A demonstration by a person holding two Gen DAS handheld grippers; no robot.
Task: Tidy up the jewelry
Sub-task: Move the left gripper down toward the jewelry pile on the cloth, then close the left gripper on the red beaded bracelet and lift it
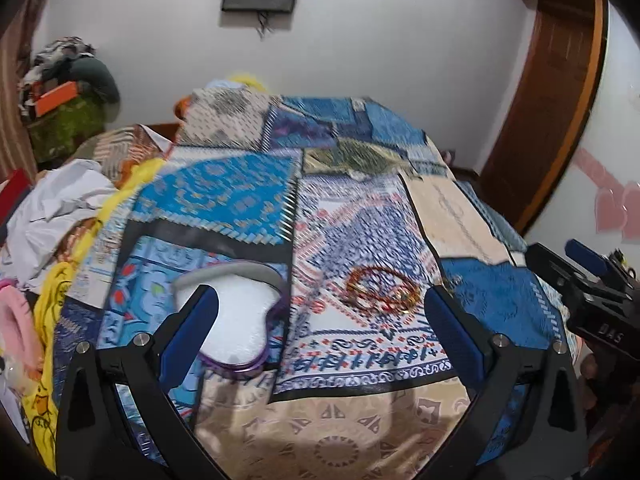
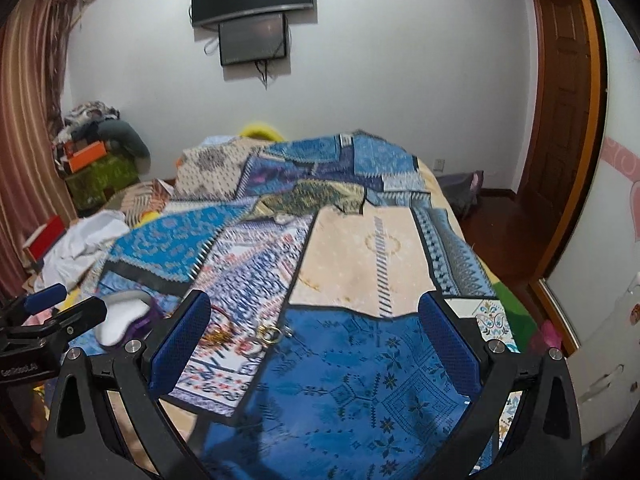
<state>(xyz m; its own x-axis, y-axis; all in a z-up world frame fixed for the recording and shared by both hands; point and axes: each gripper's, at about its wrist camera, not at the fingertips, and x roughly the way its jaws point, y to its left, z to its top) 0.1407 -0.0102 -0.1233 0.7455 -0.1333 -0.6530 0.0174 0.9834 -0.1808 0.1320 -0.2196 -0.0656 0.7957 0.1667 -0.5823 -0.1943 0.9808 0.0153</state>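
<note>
A pile of red and gold bangles (image 1: 380, 289) lies on the patterned bedspread (image 1: 328, 420), between my left gripper's fingers and a little ahead of them. An open purple jewelry box with a white lining (image 1: 234, 320) lies to their left, partly behind my left finger. My left gripper (image 1: 320, 320) is open and empty. In the right wrist view the bangles (image 2: 218, 334) and small gold rings (image 2: 270, 334) lie near the left finger; the box (image 2: 120, 322) is further left. My right gripper (image 2: 314, 344) is open and empty.
Clothes and a white cloth (image 1: 52, 216) are piled on the bed's left side. The right gripper's body (image 1: 592, 292) shows at the right edge of the left view. A wooden door (image 2: 560, 120) stands right; screens (image 2: 252, 4) hang on the far wall.
</note>
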